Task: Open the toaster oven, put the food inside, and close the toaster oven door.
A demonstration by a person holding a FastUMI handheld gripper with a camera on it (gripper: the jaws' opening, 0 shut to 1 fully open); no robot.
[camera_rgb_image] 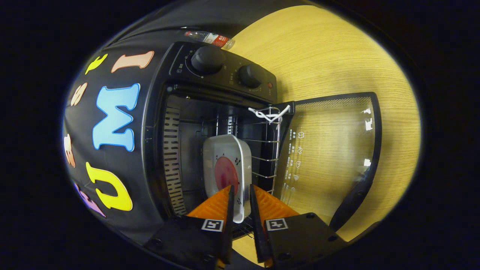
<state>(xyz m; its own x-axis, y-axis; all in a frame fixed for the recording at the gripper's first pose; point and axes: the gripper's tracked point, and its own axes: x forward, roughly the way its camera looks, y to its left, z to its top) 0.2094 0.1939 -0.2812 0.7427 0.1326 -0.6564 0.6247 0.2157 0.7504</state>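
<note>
The black toaster oven [221,80] stands with its glass door [330,150] swung fully open over the wooden table. A white rectangular dish [222,150] holding a round pink-red piece of food [226,174] rests on the wire rack [268,152] inside the oven cavity. My gripper [240,193] reaches into the oven mouth. Its two fingers stand on either side of the dish's near rim and are closed on that rim.
The door's dark handle [352,202] juts out at its outer edge, close beside my gripper. Two knobs [207,59] sit on the control panel. A white cord [268,112] is tied to the rack. A plastic bottle [210,37] lies behind the oven on the wooden table [318,56].
</note>
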